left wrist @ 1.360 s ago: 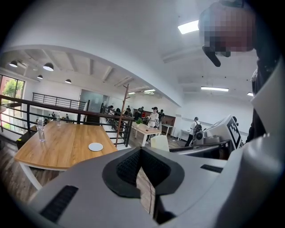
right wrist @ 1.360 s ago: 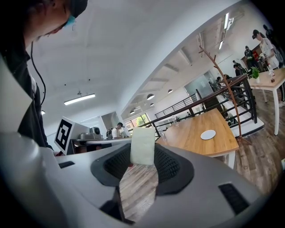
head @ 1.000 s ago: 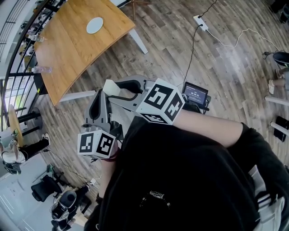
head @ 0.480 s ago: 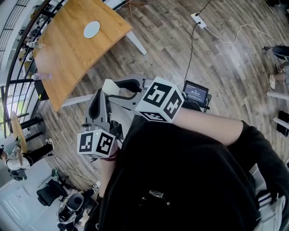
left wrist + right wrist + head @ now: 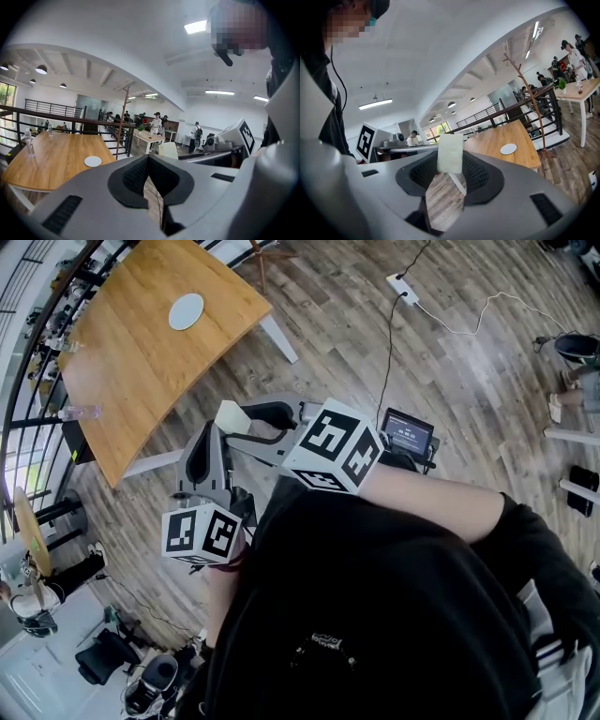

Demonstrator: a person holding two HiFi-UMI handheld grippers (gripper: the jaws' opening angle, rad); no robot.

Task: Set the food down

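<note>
Wooden table (image 5: 141, 362) with white disc (image 5: 186, 311) — plank floor (image 5: 469, 381) beneath

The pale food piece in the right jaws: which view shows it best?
Right gripper view: the pale food piece sits large and central, gripped. Head view shows it small, from above; left gripper view, small, distant.

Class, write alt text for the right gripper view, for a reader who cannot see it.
The right gripper clamps a pale rectangular block of food between its black pads. Beyond it stands a light wooden table bearing a round white plate.
</note>
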